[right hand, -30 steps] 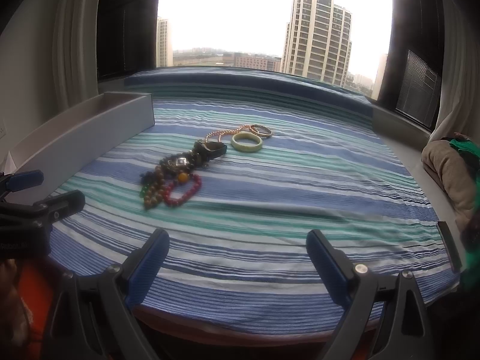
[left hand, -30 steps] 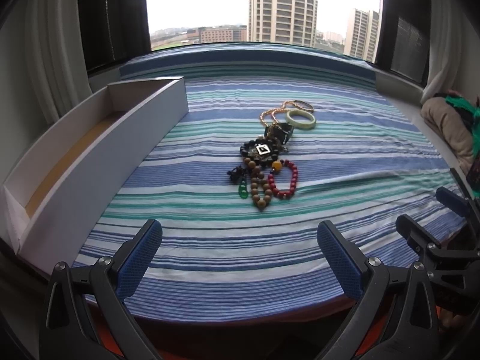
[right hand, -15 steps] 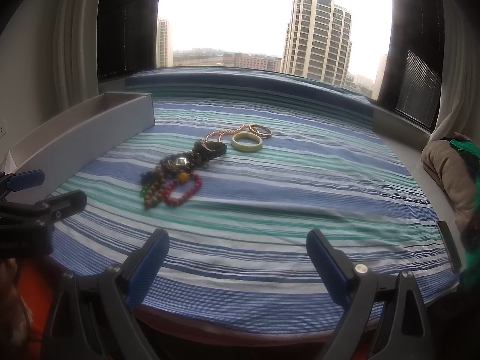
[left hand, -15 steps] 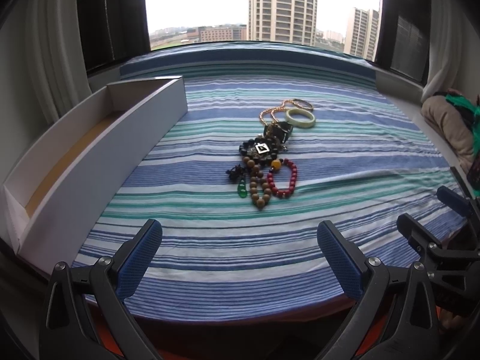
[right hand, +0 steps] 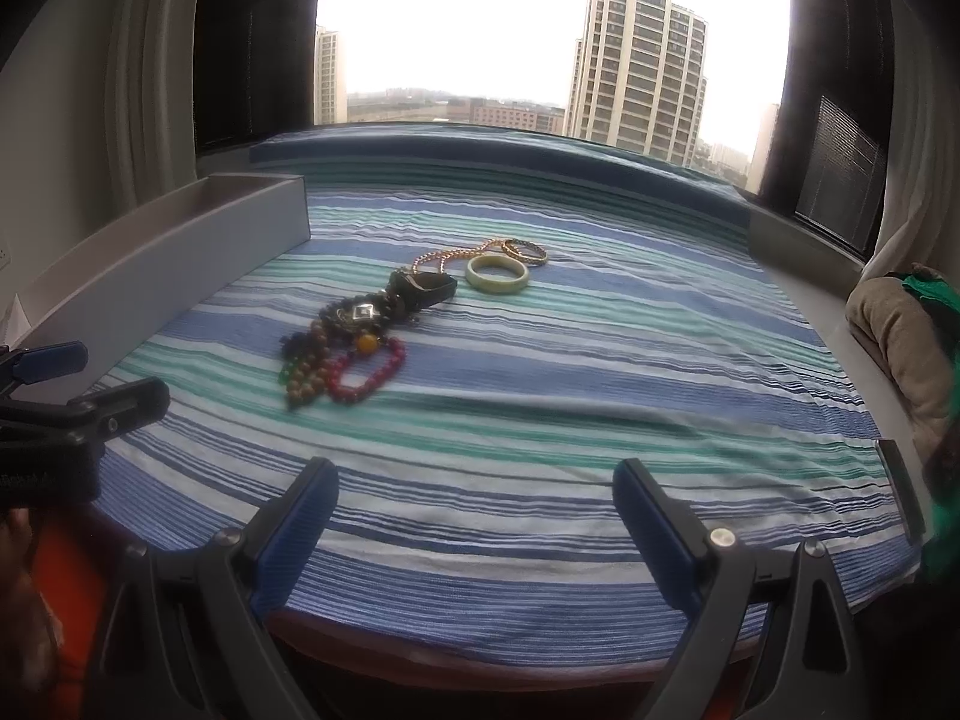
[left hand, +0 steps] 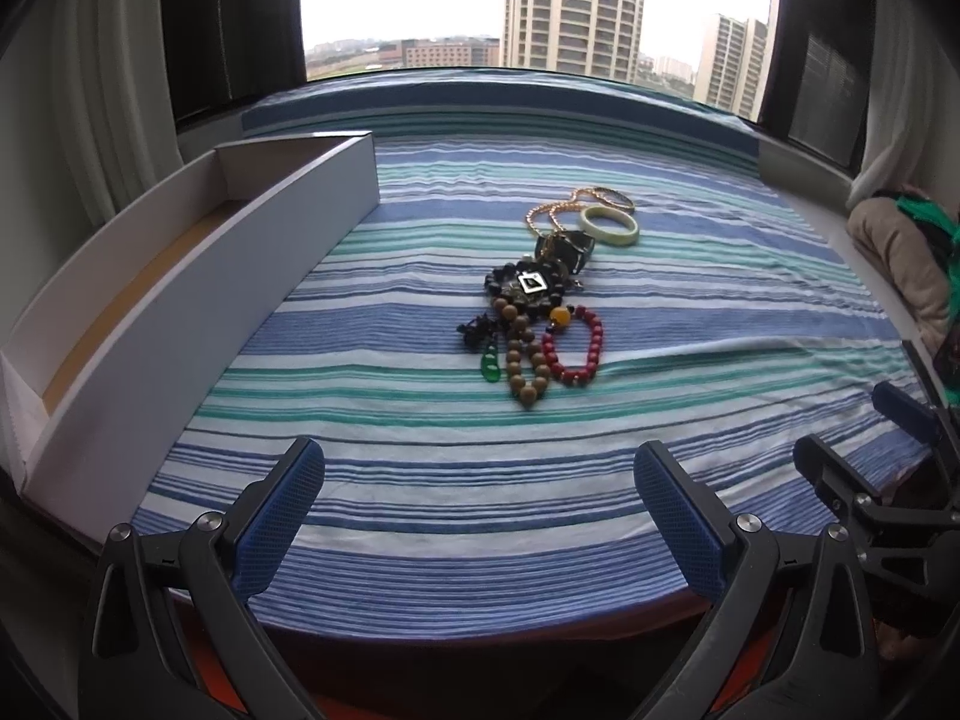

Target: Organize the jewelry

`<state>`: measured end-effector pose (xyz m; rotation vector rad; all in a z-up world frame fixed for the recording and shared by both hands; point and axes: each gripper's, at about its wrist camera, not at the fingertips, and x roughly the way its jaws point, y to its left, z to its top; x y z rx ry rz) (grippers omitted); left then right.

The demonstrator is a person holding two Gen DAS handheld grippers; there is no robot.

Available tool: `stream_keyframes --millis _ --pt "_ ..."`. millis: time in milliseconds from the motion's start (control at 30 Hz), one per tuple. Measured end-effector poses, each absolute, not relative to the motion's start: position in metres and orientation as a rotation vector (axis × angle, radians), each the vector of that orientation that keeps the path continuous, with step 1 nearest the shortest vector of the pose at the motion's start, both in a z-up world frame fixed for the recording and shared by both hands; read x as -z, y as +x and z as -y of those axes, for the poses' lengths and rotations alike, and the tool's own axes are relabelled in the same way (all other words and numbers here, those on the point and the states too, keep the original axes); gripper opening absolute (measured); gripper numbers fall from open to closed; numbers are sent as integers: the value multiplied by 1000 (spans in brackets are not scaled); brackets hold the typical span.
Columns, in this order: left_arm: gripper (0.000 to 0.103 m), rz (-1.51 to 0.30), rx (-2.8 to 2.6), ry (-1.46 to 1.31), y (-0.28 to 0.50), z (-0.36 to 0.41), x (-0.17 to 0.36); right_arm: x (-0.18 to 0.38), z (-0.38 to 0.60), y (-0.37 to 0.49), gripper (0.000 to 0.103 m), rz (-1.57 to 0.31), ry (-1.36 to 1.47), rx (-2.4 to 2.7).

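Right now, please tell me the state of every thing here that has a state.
left gripper: open, holding nothing
right gripper: open, holding nothing
white box: open, no jewelry visible inside
red bead bracelet: lying on the striped cloth
pale green bangle: lying flat

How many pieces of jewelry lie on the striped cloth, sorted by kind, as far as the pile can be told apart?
Beaded strands: 3, a red bead bracelet, a brown wooden bead strand and a dark bead strand.
Bangles: 2, a pale green jade bangle and a thin gold bangle.
Chains: 1, a gold chain necklace.
Pendants: 1, a green teardrop pendant.
Total: 7 that can be told apart.
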<state>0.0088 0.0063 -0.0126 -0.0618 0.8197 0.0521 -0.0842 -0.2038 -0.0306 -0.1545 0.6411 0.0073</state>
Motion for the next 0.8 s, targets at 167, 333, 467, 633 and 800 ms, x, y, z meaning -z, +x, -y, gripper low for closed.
stream_keyframes --millis 167,333,467,633,800 --pt "103 -854 -53 -92 16 -12 20 33 205 -82 94 -654 -149 -7" --pt "103 -880 -51 -128 19 -18 26 36 205 -81 94 -663 -145 -13" --pt "103 -895 -34 -143 28 -20 28 38 207 -80 94 -671 -142 -11" --pt "102 -900 10 -192 57 -30 23 40 209 -79 94 -678 -131 -8" --pt "97 -920 55 -199 97 -25 30 41 211 -81 94 -680 -121 -13"
